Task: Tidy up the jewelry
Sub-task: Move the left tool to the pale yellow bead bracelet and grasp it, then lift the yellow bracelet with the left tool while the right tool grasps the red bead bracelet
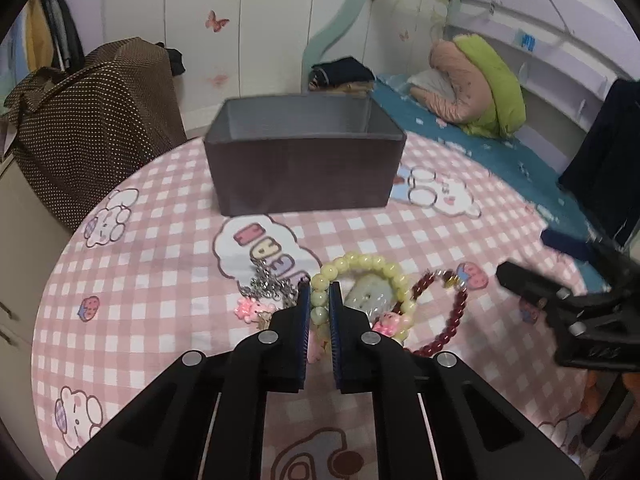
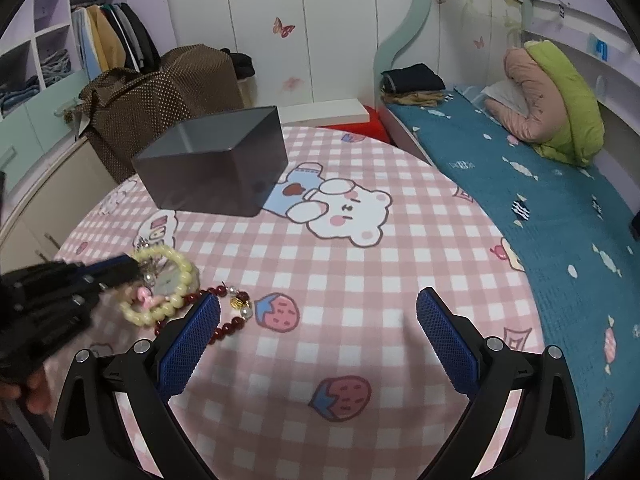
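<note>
Silver chain: we see one, lying in a small heap on the pink checked cloth, left of the other pieces; its links are too blurred for us to count.
Pink charms: we count two in the left wrist view, one beside the chain and one on the bead bracelet; their shapes are hard to make out.
Left gripper: its blue pads are narrow and pinch the pale green bead bracelet; the fingers hide part of the ring.
Dark red bead bracelet: one, just right of the green one; we cannot tell if they touch. In the right wrist view a pad covers part of it.
Grey box: one, open on top, behind the jewelry; its inside floor is hidden from us.
Right gripper: spread wide, holding nothing, over the cloth near the red bracelet.
</note>
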Demonstrator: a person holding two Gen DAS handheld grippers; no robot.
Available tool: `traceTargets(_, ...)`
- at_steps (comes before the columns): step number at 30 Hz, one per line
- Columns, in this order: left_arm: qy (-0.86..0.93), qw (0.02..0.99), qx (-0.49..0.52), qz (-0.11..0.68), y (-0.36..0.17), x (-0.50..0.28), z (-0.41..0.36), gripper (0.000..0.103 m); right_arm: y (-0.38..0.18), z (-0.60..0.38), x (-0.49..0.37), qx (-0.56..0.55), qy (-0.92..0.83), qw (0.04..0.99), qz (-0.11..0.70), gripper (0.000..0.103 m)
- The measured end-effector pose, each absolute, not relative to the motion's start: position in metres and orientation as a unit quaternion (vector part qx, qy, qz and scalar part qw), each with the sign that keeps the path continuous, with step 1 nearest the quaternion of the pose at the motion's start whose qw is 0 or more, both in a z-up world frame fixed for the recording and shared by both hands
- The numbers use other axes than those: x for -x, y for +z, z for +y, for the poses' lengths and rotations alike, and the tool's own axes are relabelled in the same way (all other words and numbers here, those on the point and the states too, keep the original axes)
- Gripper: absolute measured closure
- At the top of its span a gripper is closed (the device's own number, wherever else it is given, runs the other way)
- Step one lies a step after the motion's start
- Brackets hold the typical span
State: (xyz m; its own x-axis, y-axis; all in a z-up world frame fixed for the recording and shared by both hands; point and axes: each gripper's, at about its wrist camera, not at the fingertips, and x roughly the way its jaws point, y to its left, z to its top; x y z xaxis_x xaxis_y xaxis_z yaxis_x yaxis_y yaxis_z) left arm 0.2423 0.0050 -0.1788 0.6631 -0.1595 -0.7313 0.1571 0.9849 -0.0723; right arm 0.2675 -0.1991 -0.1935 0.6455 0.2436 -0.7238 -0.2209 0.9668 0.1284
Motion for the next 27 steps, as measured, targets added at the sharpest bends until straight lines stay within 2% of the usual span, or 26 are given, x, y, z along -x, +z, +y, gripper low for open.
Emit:
traceTargets(10, -0.107, 0.927, 0.011, 0.358, -0.148, -0.220, 0.012, 0.095, -0.199, -0.176, -0.272, 0.008, 0.136, 0.898, 0.418, 0.008)
traceTargets(12, -0.108, 0.929, 0.011, 0.354, -0.144, -0.216, 0.014, 0.095, -0.201, -0.168, -0.275, 0.013, 0.137, 0.896, 0.422, 0.021)
traceTargets(13, -0.109, 0.930, 0.011, 0.351, -0.142, -0.214, 0.016, 0.095, -0.202, -0.165, -0.276, 0.012, 0.140, 0.894, 0.424, 0.038)
traceTargets(14, -0.109, 0.931, 0.013, 0.349, -0.140, -0.213, 0.017, 0.095, -0.203, -0.163, -0.278, 0.012, 0.141, 0.893, 0.427, 0.043)
traceTargets(19, -0.116, 0.934, 0.029, 0.338, -0.131, -0.206, 0.028, 0.095, -0.212, -0.152, -0.281, 0.029, 0.135, 0.884, 0.447, 0.051)
traceTargets(21, -0.116, 0.935, 0.030, 0.335, -0.129, -0.205, 0.030, 0.095, -0.212, -0.148, -0.281, 0.036, 0.136, 0.885, 0.443, 0.059)
traceTargets(23, -0.126, 0.933, 0.040, 0.334, -0.126, -0.204, 0.033, 0.095, -0.211, -0.146, -0.281, 0.037, 0.150, 0.883, 0.443, 0.079)
traceTargets(25, -0.133, 0.933, 0.050, 0.331, -0.124, -0.204, 0.035, 0.095, -0.211, -0.143, -0.280, 0.032, 0.165, 0.881, 0.443, 0.090)
traceTargets(27, -0.129, 0.934, 0.052, 0.329, -0.121, -0.204, 0.038, 0.095, -0.211, -0.142, -0.278, 0.028, 0.170, 0.880, 0.442, 0.091)
